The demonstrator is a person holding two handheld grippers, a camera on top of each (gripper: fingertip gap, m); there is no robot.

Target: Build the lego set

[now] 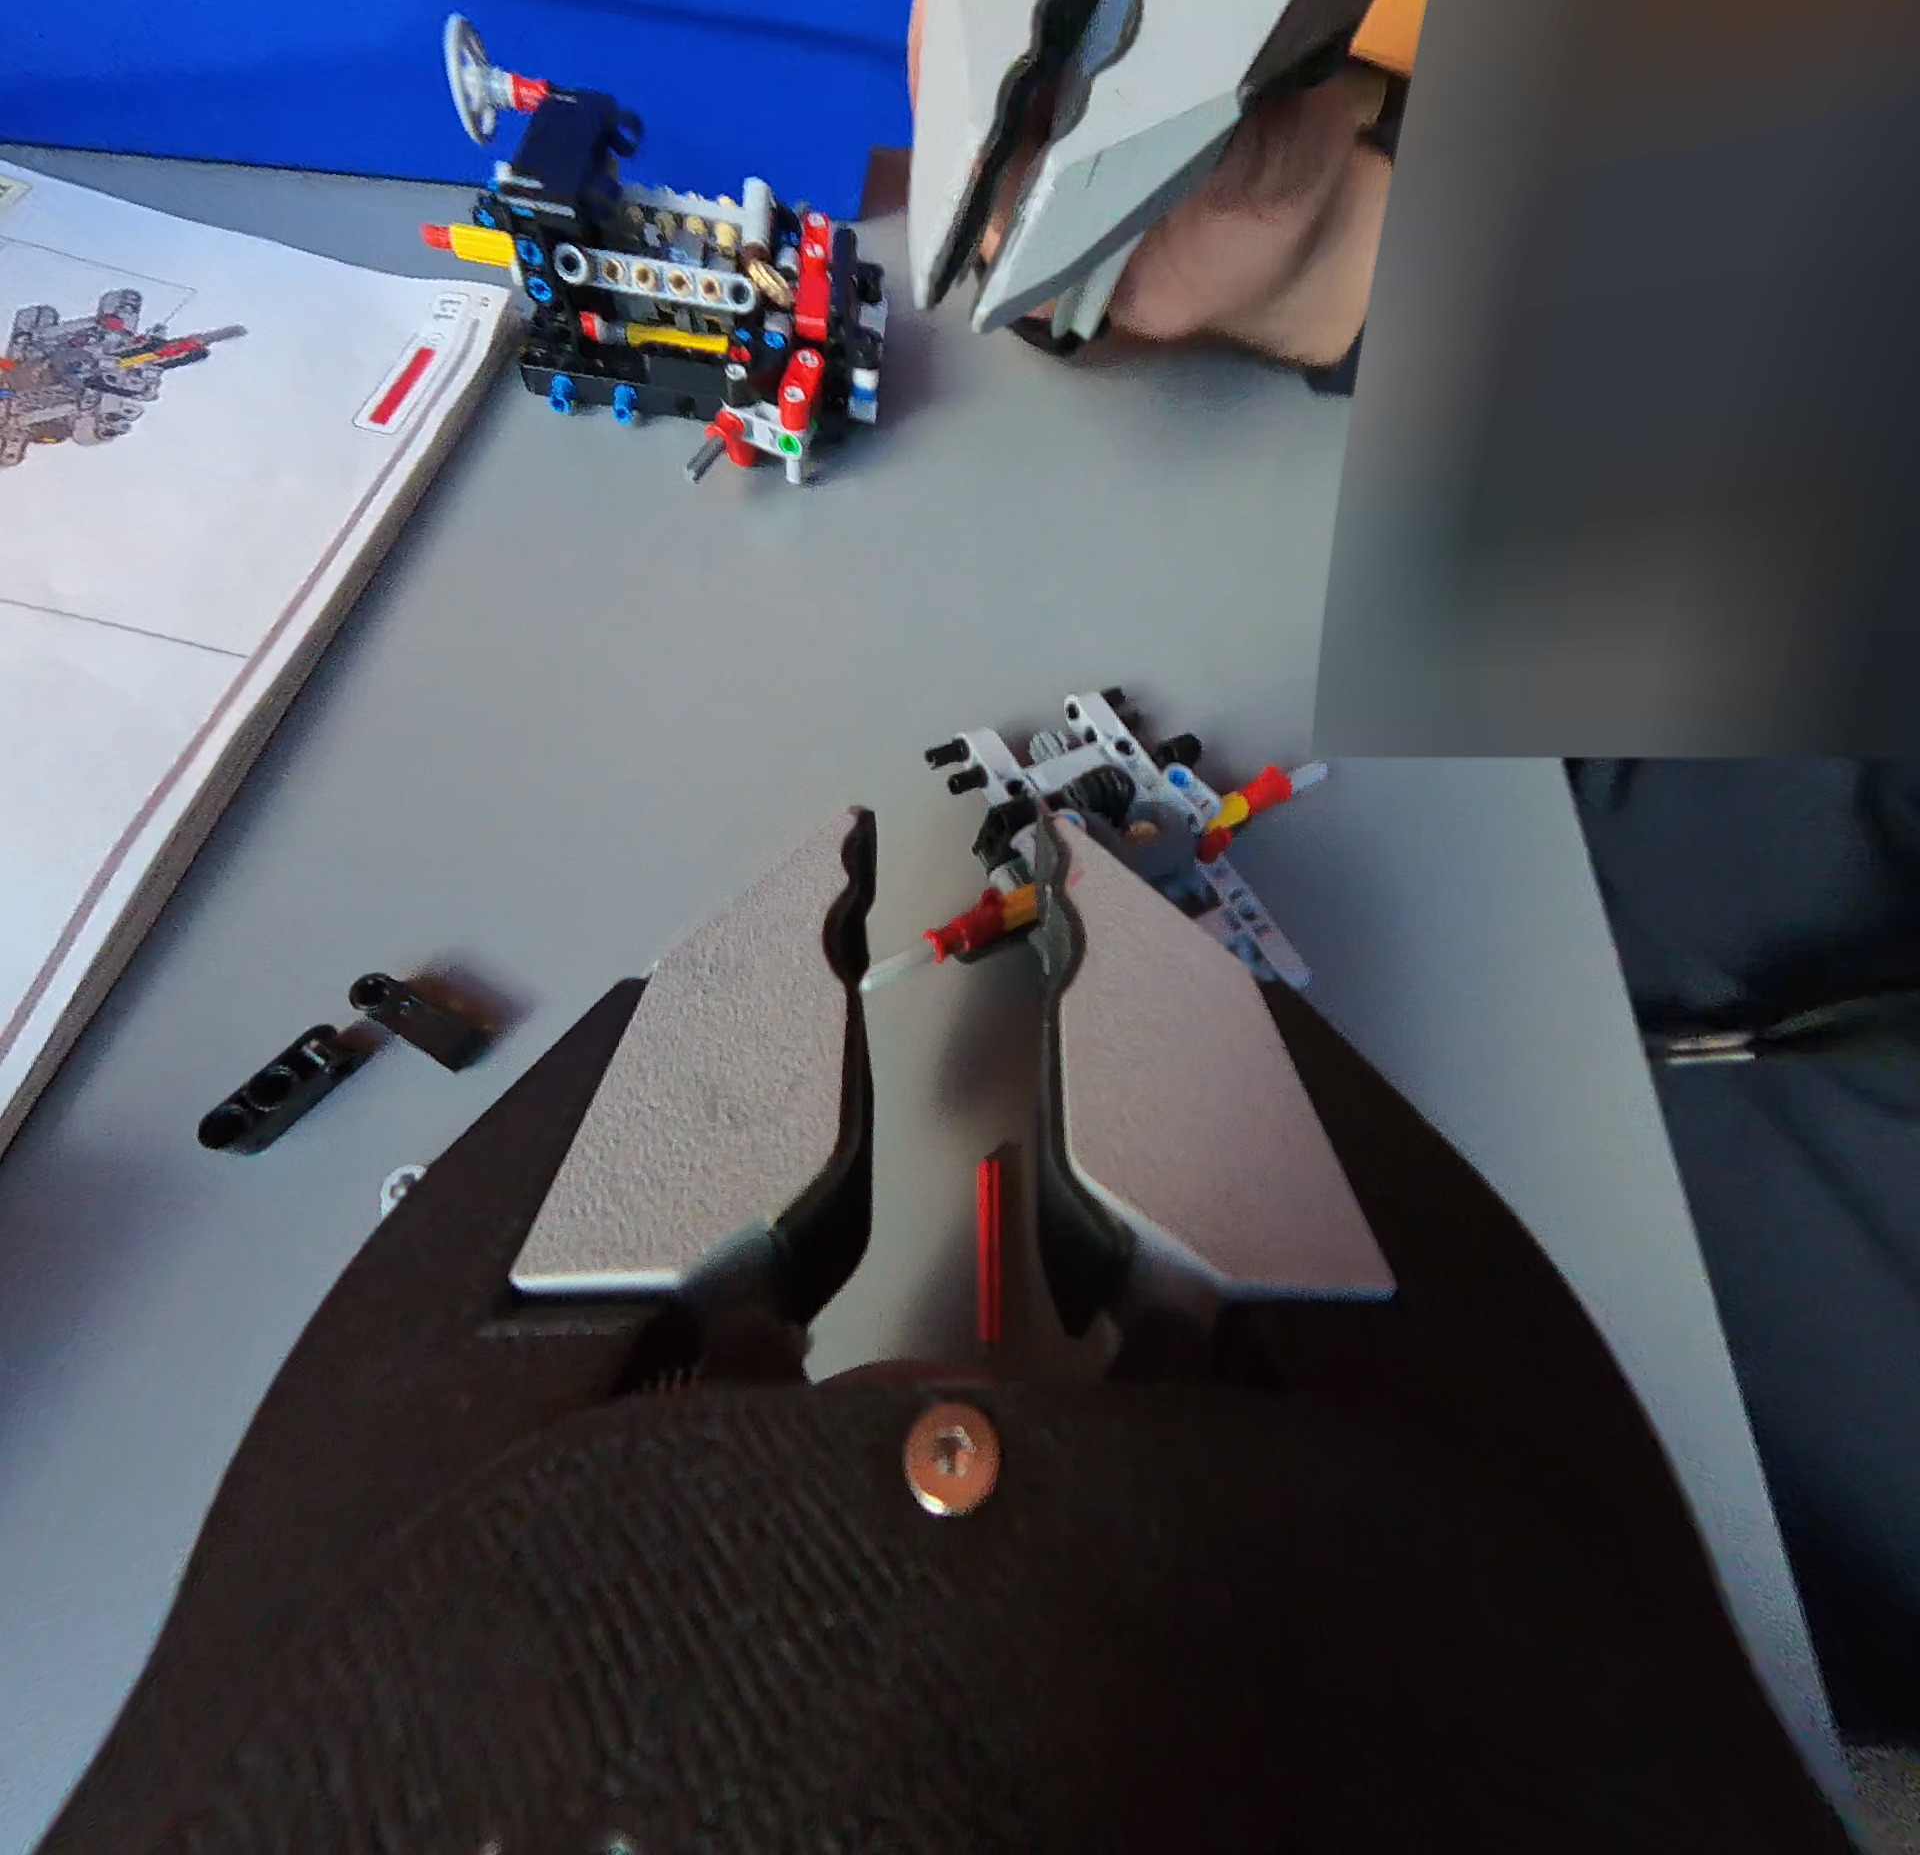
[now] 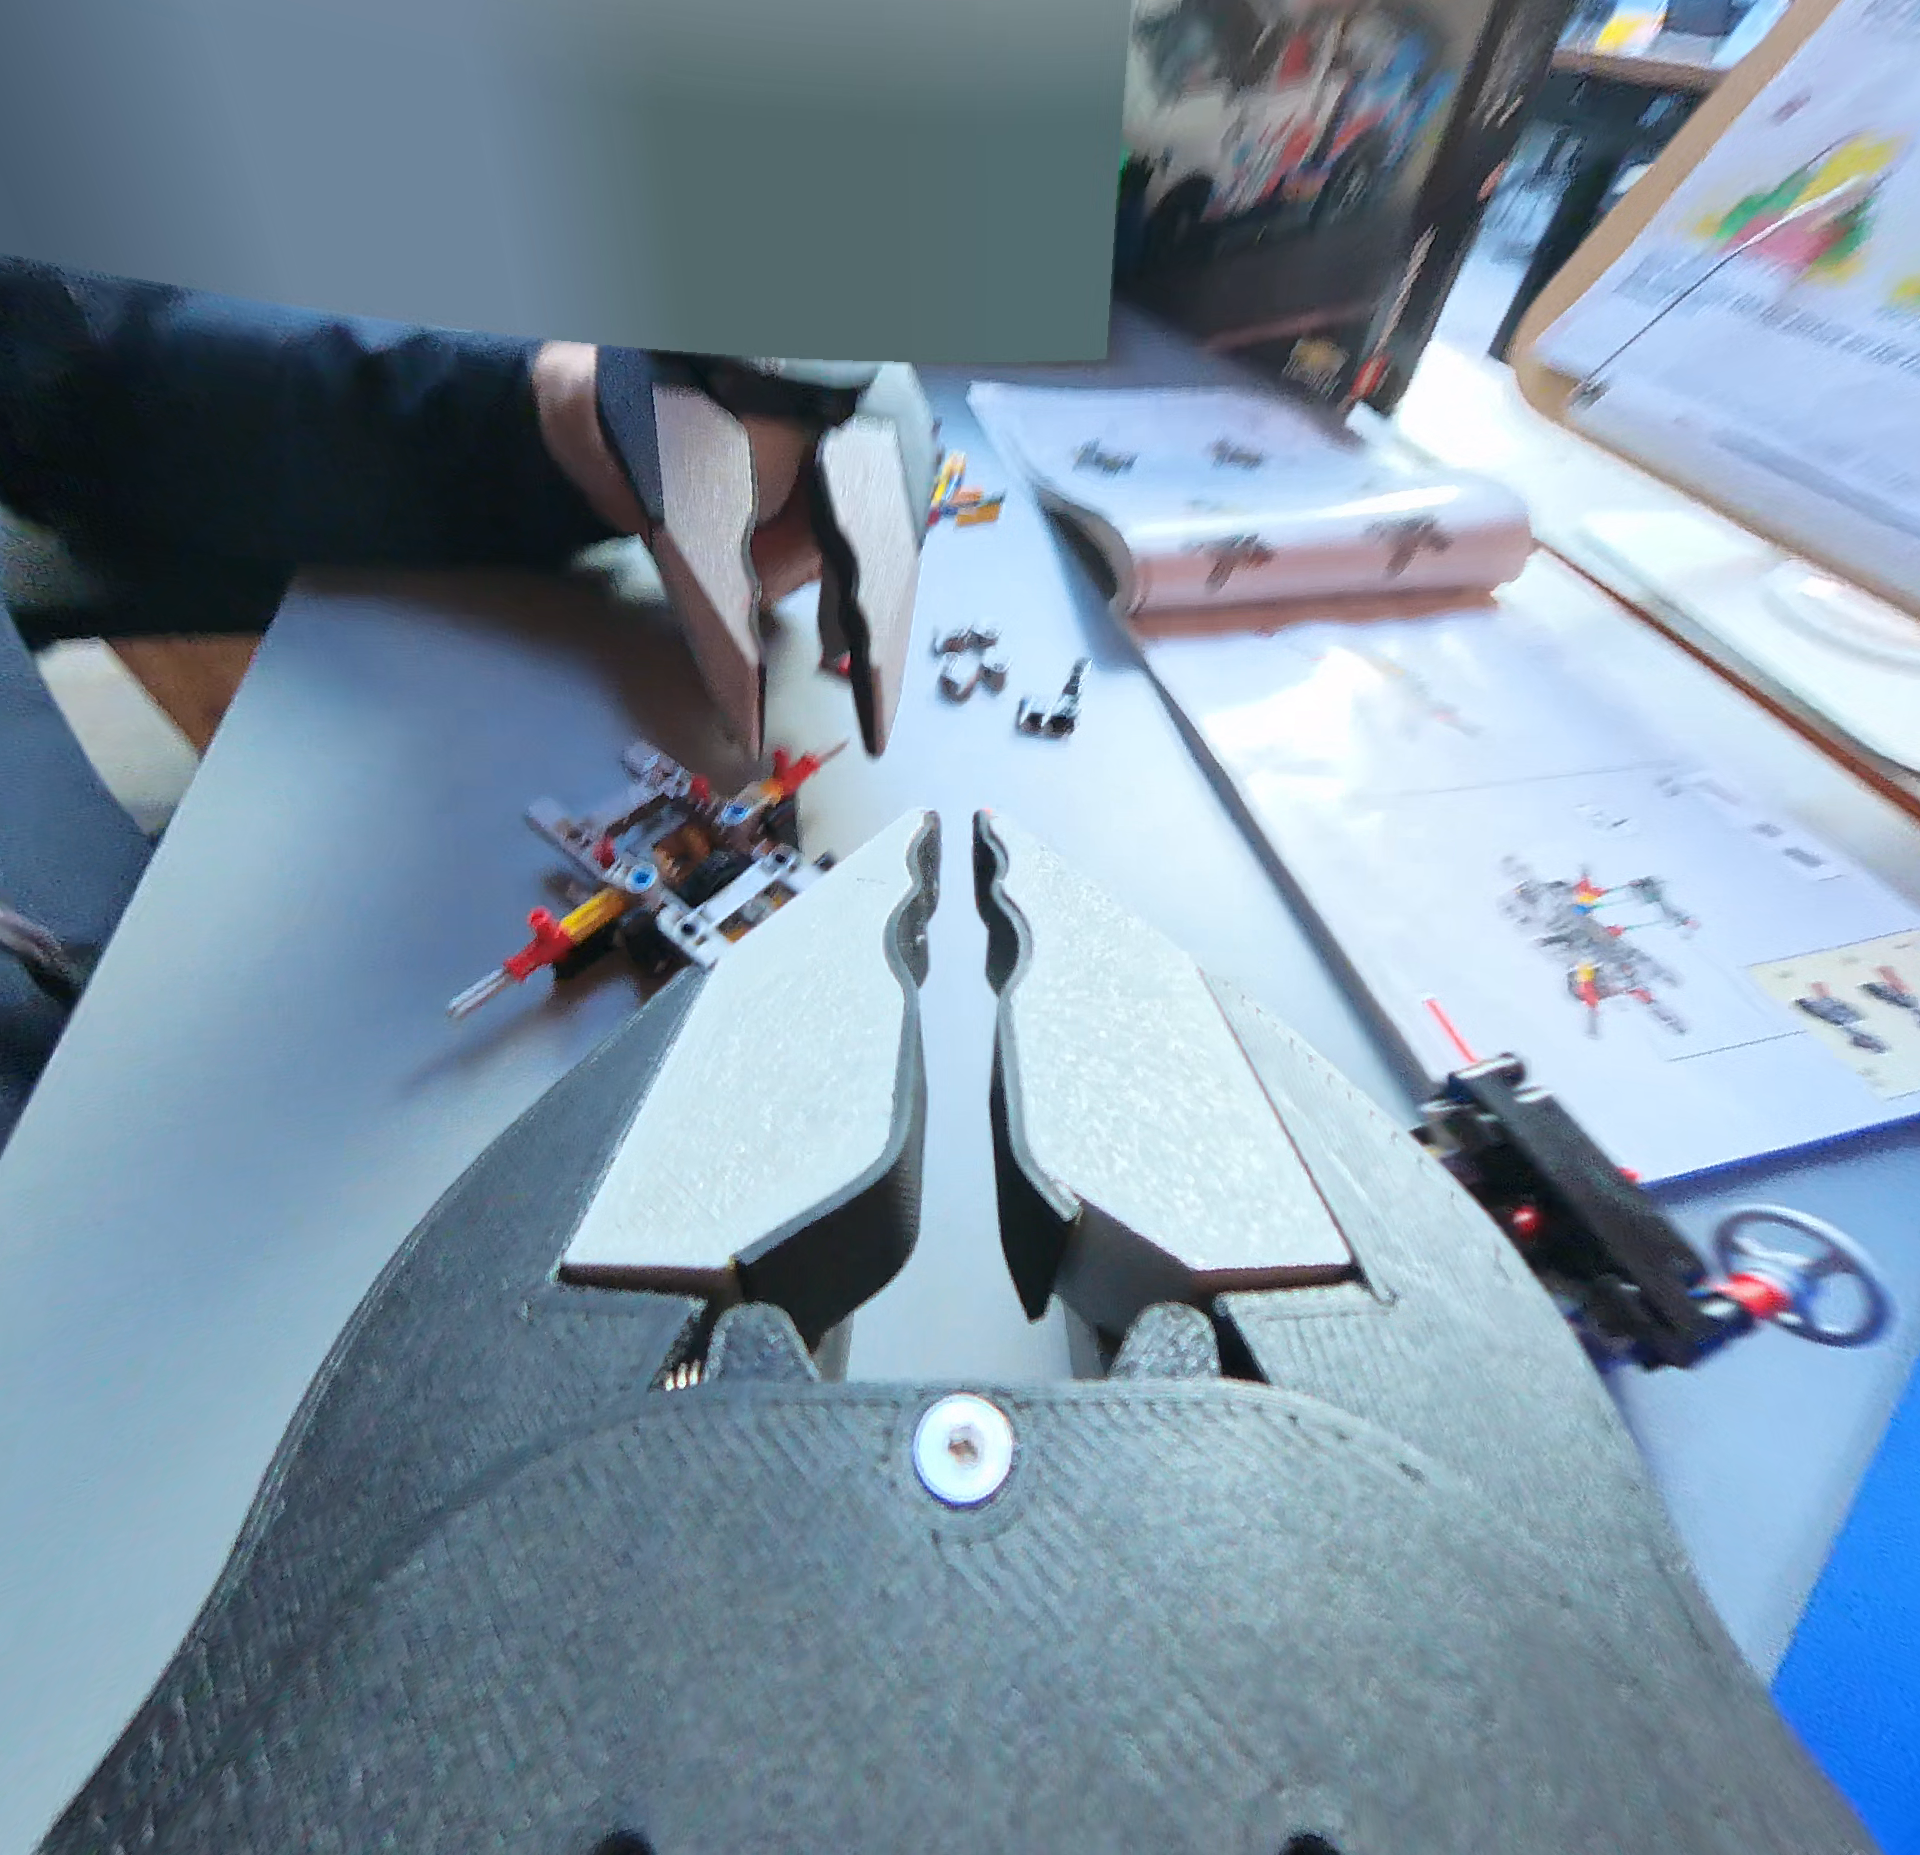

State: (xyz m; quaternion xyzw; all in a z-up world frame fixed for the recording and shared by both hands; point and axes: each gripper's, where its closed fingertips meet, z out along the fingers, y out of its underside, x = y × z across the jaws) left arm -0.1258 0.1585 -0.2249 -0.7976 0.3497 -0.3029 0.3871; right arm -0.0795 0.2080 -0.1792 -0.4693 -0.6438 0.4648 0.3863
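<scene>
My left gripper (image 1: 958,829) is open, low over the grey table (image 1: 675,662). A small white and grey brick assembly (image 1: 1117,782) with red and yellow axle ends lies just ahead of its right finger (image 1: 1143,1026). One white axle tip pokes into the gap between the pads, and neither pad presses on it. A thin red axle (image 1: 989,1244) lies on the table between the fingers, near their base. In the right wrist view the left gripper (image 2: 812,745) hangs over this assembly (image 2: 665,870). My right gripper (image 2: 956,818) is shut with nothing between its pads; it also shows in the left wrist view (image 1: 958,311).
A larger black, red and yellow brick model (image 1: 665,288) with a grey wheel stands at the back, and shows at the right (image 2: 1600,1213). An open instruction booklet (image 1: 156,558) lies left. Two black beams (image 1: 343,1057) lie loose. A dark sleeve (image 2: 260,434) reaches in. About 9 cm separates my left fingertips from my right.
</scene>
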